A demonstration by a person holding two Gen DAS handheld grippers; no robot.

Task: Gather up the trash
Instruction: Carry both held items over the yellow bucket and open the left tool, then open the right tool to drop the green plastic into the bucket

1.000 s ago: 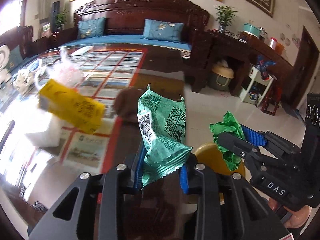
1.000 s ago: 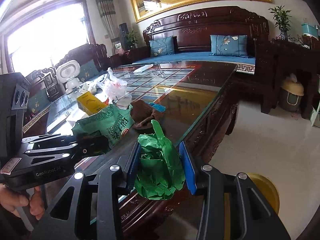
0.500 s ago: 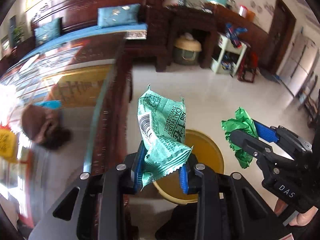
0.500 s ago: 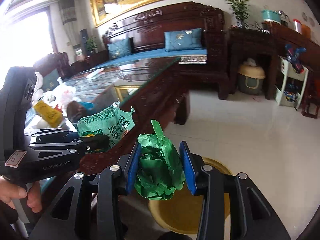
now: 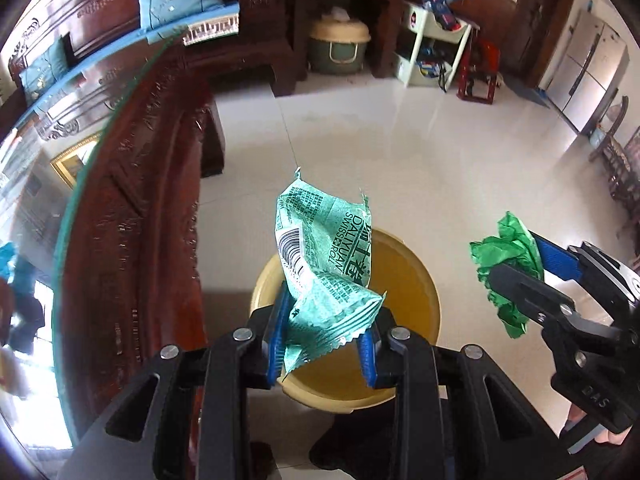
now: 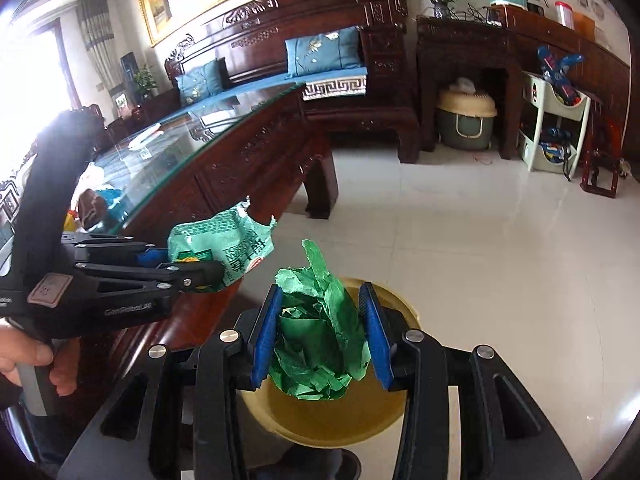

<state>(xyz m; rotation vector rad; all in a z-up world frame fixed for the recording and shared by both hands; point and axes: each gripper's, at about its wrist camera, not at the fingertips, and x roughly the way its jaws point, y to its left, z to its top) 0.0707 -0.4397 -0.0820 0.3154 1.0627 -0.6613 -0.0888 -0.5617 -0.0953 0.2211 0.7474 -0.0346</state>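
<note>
My left gripper is shut on a green snack wrapper with a barcode and holds it above a yellow bin on the floor. My right gripper is shut on a crumpled green paper ball, also above the yellow bin. In the left wrist view the right gripper with the paper ball is to the right of the bin. In the right wrist view the left gripper with the wrapper is to the left.
A dark wooden glass-topped table stands left of the bin, with more items on its top. White tiled floor lies to the right. A wooden sofa, a green pet carrier and a white shelf stand at the back.
Both grippers moved off the table edge to the right and now hang over the yellow bin, each still holding its trash.
</note>
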